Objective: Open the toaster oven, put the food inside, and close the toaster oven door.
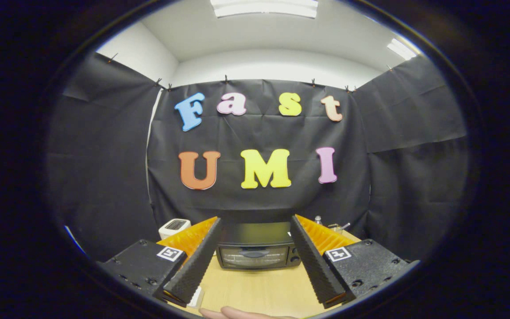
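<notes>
A black toaster oven [257, 250] stands on the wooden table [259, 288] beyond my fingers, framed in the gap between them. Its glass door is shut, with the handle across the top of the glass and knobs on its right side. My gripper [255, 226] is held well back from the oven and stands open, nothing between its fingers. A pale object [196, 296] lies on the table just beside the left finger, mostly hidden by it. No food is clearly visible.
A small white appliance [174, 227] sits on the table left of the oven, behind the left finger. Some small metal and glass items [335, 227] stand to the oven's right at the back. A person's hand [237, 313] shows at the near table edge.
</notes>
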The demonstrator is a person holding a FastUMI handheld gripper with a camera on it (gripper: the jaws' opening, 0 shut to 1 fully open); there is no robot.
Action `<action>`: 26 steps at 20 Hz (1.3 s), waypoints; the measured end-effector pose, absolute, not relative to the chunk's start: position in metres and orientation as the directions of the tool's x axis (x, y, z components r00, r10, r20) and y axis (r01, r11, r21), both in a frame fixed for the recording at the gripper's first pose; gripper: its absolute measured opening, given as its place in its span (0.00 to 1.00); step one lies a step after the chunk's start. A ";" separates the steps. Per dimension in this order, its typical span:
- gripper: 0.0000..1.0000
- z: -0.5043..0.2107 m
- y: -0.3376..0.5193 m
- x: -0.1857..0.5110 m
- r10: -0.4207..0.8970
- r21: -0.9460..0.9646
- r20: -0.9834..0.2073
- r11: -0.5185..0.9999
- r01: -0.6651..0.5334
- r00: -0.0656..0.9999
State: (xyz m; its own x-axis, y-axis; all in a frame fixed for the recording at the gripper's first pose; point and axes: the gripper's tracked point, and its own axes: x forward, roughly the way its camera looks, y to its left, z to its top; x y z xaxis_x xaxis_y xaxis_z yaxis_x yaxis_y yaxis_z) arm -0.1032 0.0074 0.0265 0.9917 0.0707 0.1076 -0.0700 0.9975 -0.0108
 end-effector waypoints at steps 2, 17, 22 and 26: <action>1.00 0.016 0.011 -0.115 0.092 -0.033 0.116 0.996 -0.089 0.989; 1.00 -0.010 -0.011 -0.150 0.058 -0.015 0.116 0.998 -0.057 0.992; 1.00 -0.018 -0.014 -0.147 0.064 -0.027 0.086 0.998 -0.062 0.994; 1.00 -0.017 -0.027 -0.153 0.082 0.002 0.100 0.997 -0.082 0.992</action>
